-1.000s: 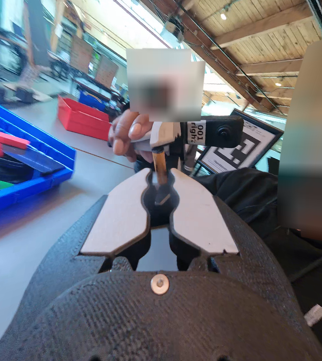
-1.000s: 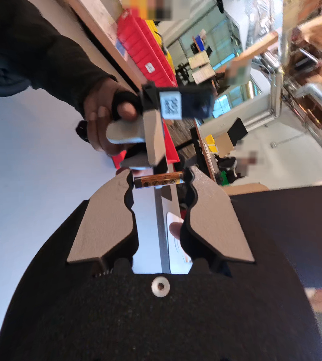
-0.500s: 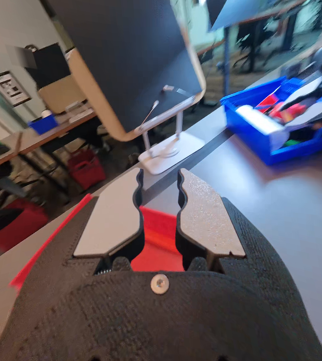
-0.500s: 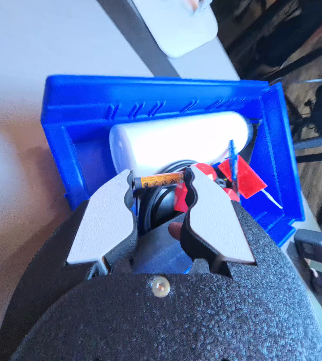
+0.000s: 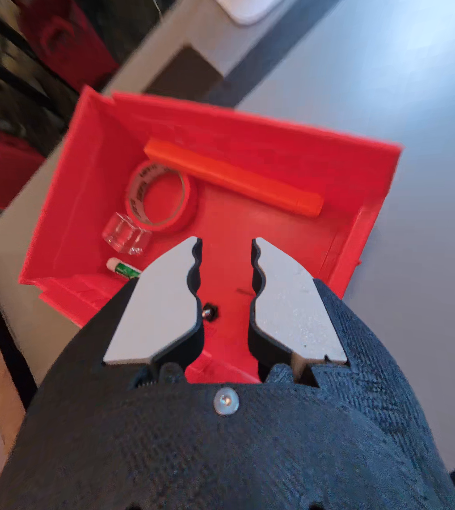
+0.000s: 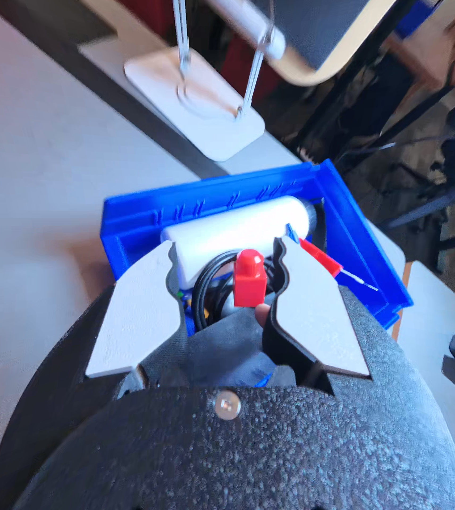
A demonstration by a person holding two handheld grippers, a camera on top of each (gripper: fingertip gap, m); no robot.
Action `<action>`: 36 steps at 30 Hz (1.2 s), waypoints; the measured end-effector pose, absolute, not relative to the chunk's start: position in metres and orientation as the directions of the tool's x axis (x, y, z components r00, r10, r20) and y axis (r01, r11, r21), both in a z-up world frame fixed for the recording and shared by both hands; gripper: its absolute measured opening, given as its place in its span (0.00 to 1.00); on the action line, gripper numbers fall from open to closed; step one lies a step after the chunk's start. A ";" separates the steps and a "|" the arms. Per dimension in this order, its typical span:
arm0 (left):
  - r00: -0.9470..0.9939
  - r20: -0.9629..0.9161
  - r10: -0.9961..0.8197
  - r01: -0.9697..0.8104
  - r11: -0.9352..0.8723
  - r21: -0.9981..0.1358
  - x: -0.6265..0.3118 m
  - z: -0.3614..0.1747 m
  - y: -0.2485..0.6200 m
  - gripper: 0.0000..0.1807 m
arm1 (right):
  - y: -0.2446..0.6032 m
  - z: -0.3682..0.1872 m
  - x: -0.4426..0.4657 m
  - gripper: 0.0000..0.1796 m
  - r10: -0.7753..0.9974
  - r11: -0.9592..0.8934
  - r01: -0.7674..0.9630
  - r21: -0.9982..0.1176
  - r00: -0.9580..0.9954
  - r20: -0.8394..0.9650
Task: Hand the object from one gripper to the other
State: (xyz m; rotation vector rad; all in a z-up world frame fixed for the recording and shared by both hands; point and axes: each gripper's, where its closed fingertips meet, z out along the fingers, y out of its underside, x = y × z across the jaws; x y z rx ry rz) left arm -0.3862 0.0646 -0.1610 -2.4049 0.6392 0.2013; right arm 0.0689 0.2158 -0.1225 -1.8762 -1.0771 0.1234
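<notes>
My left gripper (image 5: 226, 242) is open and empty, held above the red bin (image 5: 290, 132). My right gripper (image 6: 224, 244) is open wide and empty above the blue bin (image 6: 138, 218). The orange battery is not between either gripper's fingers. A small orange bit (image 6: 205, 314) shows low in the blue bin under a black cable (image 6: 201, 278); I cannot tell if it is the battery. A red block (image 6: 248, 278) stands in the blue bin between the right fingers.
The red bin holds an orange bar (image 5: 234, 176), a red tape roll (image 5: 160, 196), a clear cube (image 5: 125, 237), a green-and-white tube (image 5: 122, 269) and a small black screw (image 5: 209, 313). The blue bin holds a white cylinder (image 6: 234, 229). A white stand base (image 6: 193, 105) sits behind it. Some 50 centimeters of space lies between my two pairs of fingers. To reach the red block (image 6: 248, 278) in a straight line is about 7 centimeters for my right fingers, about 50 centimeters for my left.
The right gripper has opened and the orange battery has left its fingers. The left gripper has swung down over the red bin and opened wider.
</notes>
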 end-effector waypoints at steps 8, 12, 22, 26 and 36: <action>0.677 -0.279 -0.681 -0.664 -0.729 0.169 -0.440 -0.220 0.033 0.18 | 0.204 -0.077 0.056 0.28 0.705 -0.020 0.502 -0.865 0.620 0.343; 0.630 -0.229 -0.742 -0.651 -0.665 0.365 -0.452 -0.241 0.023 0.18 | 0.200 -0.066 0.053 0.26 0.699 0.022 0.470 -0.882 0.624 0.350; 0.557 -0.246 -0.793 -0.696 -0.607 0.382 -0.453 -0.242 0.036 0.10 | 0.189 -0.039 0.055 0.21 0.698 0.089 0.385 -0.919 0.634 0.333; 0.631 -0.310 -0.712 -0.771 -0.621 -0.142 -0.393 -0.176 0.073 0.09 | 0.168 -0.015 0.041 0.19 0.724 0.218 0.309 -0.926 0.586 0.365; 0.524 -0.021 -0.852 -0.063 -0.014 -0.998 -0.162 0.007 0.024 0.09 | 0.055 0.028 -0.029 0.18 0.714 0.610 0.092 -0.787 0.367 0.596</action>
